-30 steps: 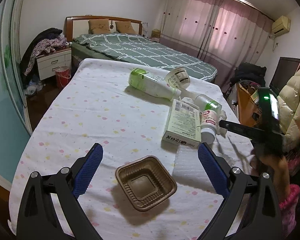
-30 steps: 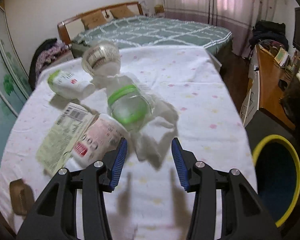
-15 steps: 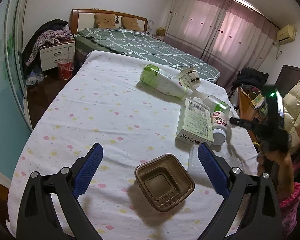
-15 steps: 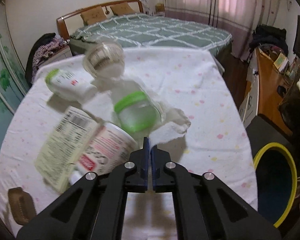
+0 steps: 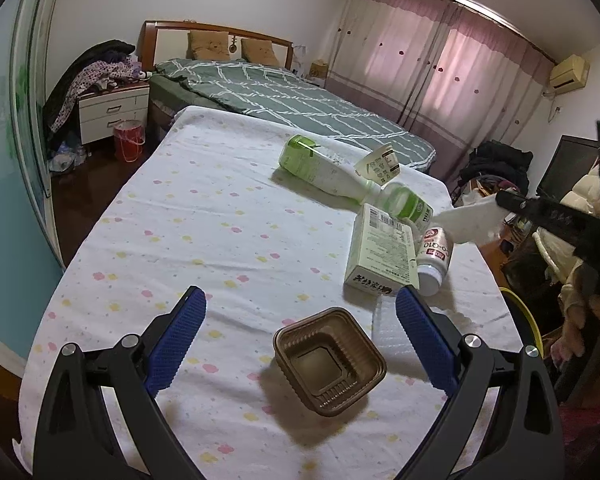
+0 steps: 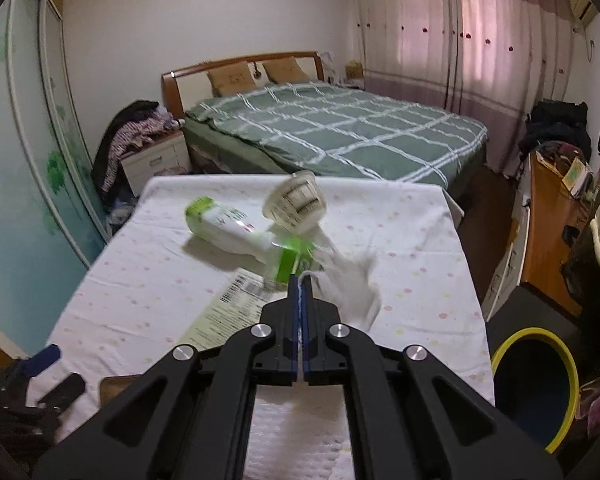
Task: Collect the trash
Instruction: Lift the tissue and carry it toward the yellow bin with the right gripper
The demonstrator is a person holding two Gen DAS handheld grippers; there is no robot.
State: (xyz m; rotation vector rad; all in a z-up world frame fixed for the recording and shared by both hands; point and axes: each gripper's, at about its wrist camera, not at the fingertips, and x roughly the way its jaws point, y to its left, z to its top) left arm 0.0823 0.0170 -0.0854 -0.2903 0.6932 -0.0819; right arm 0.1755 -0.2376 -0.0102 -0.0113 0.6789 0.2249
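My right gripper (image 6: 302,280) is shut on a crumpled white tissue (image 6: 352,288), which hangs above the table. The left wrist view shows that same gripper (image 5: 504,200) at the right, the tissue (image 5: 472,220) dangling from its tips. My left gripper (image 5: 299,294) stands open and empty just above a brown plastic tray (image 5: 328,360). Beyond it lie a green carton (image 5: 380,256), a white pill bottle (image 5: 434,256), a green-banded jar (image 5: 404,204), a green-and-white bottle (image 5: 324,172) and a paper cup (image 5: 380,166).
A yellow-rimmed bin (image 6: 532,384) stands on the floor beside the table's right edge. A white paper towel (image 6: 296,432) lies on the dotted tablecloth (image 5: 204,216) under my right gripper. A bed (image 6: 340,132) is behind the table, and a wooden desk (image 6: 548,216) stands at the right.
My right gripper shut on the white tissue and lifted it off the table. The left gripper stayed open and shifted slightly over the brown tray.
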